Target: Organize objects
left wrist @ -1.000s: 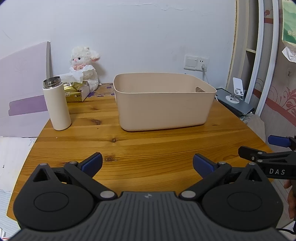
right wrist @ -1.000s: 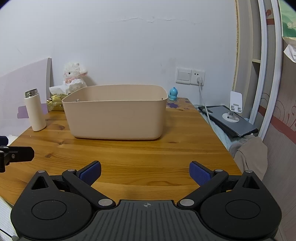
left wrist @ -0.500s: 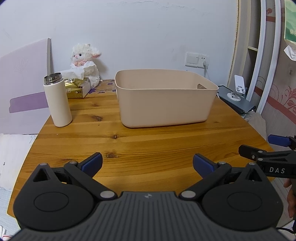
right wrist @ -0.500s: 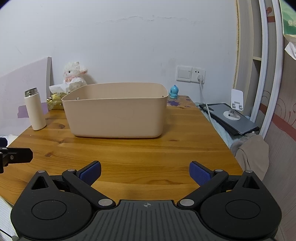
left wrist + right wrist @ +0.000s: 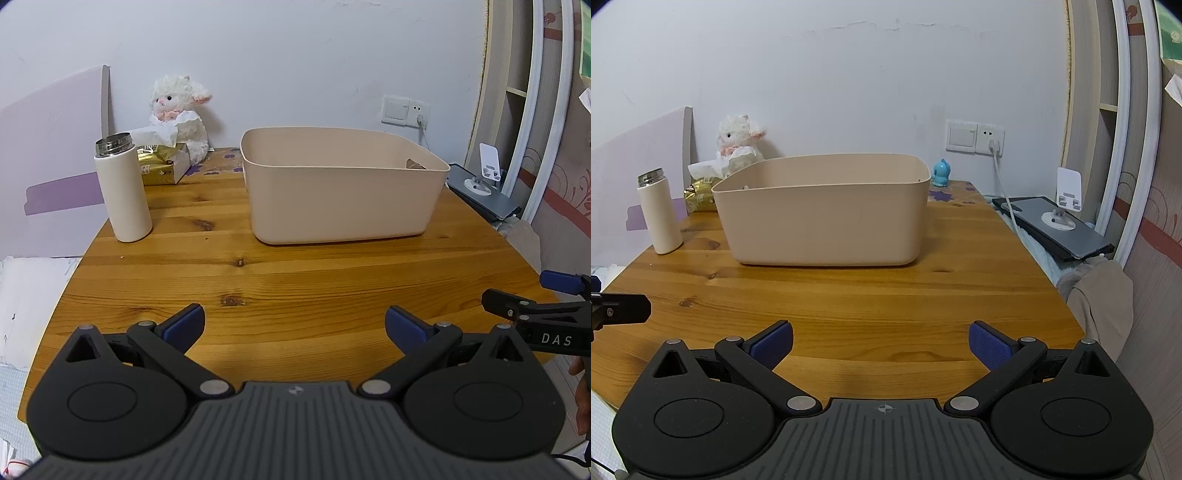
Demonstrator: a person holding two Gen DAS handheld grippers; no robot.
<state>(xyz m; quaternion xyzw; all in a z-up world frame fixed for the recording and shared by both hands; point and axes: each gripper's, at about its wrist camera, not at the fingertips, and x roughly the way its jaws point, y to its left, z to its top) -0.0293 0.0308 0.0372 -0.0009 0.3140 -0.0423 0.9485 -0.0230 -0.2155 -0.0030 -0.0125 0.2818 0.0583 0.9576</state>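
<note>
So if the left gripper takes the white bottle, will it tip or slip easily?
Probably tippy: the white bottle is tall and narrow and stands upright on the table. Its smooth round wall may slip between the pads. Its weight cannot be told; the contents are hidden.

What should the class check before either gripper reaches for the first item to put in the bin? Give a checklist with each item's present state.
1. Left gripper open, holding nothing: ok.
2. Right gripper open, holding nothing: ok.
3. Bin upright, top uncovered: ok.
4. Bin empty: cannot tell; the near wall hides its floor in both views.
5. Bottle upright, standing apart from the bin and tissue box: ok.
6. Bare table between the grippers and the bin: ok.
</note>
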